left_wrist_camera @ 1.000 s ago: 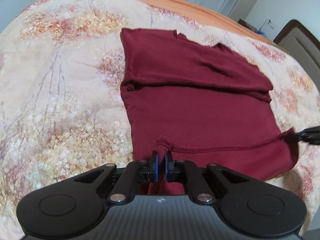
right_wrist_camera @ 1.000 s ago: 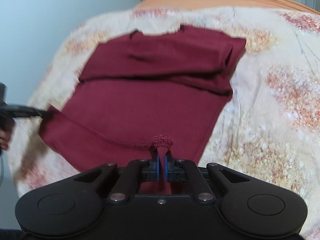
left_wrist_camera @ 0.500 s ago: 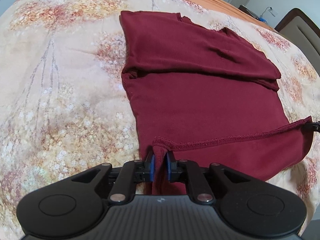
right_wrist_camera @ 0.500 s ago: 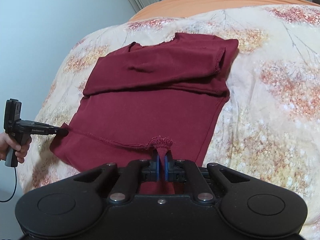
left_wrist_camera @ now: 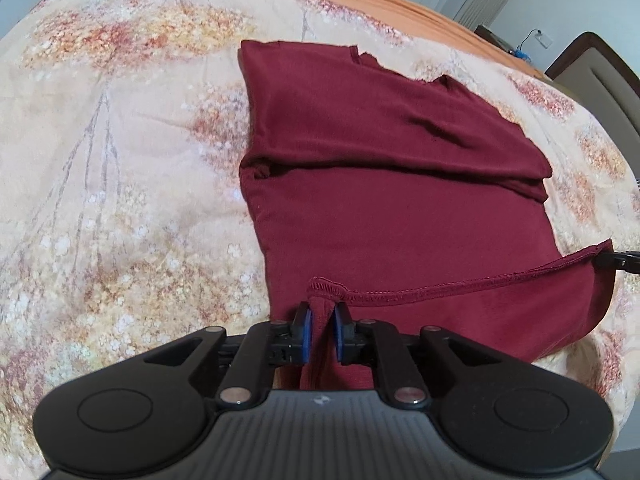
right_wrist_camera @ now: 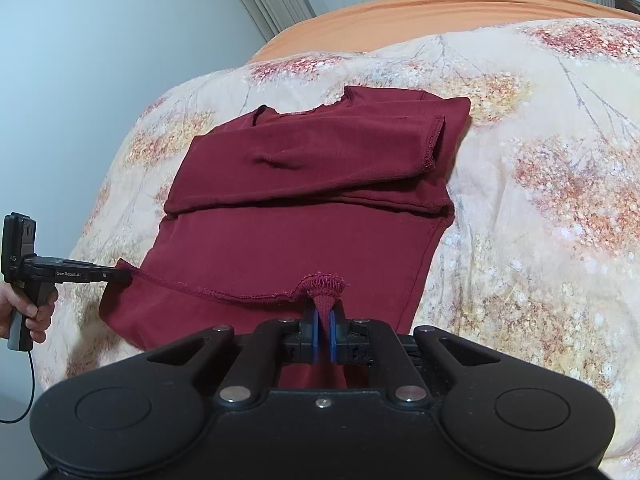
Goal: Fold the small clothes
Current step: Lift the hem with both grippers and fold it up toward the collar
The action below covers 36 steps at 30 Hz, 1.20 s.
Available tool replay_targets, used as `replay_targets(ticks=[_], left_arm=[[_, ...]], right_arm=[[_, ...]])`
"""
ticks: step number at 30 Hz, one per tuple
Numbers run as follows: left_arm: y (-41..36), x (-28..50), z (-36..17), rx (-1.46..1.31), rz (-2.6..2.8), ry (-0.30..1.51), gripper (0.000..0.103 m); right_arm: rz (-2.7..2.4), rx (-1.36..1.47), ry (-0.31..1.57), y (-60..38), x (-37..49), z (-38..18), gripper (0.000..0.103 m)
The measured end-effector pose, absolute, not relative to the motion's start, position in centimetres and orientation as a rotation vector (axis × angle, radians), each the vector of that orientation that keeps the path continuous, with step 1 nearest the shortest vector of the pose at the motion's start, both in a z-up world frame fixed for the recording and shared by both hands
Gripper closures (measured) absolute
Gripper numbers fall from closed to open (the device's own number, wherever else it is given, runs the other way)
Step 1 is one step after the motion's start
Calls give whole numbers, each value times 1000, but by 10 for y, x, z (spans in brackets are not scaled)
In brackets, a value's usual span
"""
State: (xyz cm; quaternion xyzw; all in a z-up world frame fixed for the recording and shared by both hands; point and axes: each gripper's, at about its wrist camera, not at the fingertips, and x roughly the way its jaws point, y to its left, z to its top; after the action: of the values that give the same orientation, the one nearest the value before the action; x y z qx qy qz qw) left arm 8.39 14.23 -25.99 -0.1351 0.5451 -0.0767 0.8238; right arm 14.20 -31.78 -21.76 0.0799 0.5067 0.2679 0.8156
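A dark red shirt lies on a flowered bedspread, its sleeves already folded in across the chest at the far end. The bottom hem is lifted off the bed at the near end and stretched between the two tools.

On the left, the left gripper pinches one hem corner; in its own view the blue pads stand slightly apart with a bunch of cloth between them, so the hold looks light. The right gripper has its jaws pressed close on the other hem corner, which puckers above the pads.

The step in hand appears to be carrying the hem toward the collar to fold the shirt in half. To do it well, both corners should probably travel together at the same height, keeping the hem taut but not stretched, so the fold line stays straight. The left grip may need firming, or the cloth could slip. The corners should land level with the shoulders before either side lets go.
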Motion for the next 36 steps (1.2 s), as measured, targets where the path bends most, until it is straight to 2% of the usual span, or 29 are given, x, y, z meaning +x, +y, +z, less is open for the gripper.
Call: replay_targets(ticks=[17, 25, 31, 36], left_arm=[[147, 90, -249, -284, -163, 1129, 93], [158, 102, -210, -341, -140, 943, 97], [172, 148, -191, -445, -125, 839, 97], [170, 215, -188, -388, -135, 784, 97]], right_arm=[[560, 200, 1052, -319, 144, -212, 98], [546, 327, 941, -333, 166, -189, 98], [533, 367, 878, -335, 218, -184, 98], [516, 396, 822, -337, 286, -188, 98]])
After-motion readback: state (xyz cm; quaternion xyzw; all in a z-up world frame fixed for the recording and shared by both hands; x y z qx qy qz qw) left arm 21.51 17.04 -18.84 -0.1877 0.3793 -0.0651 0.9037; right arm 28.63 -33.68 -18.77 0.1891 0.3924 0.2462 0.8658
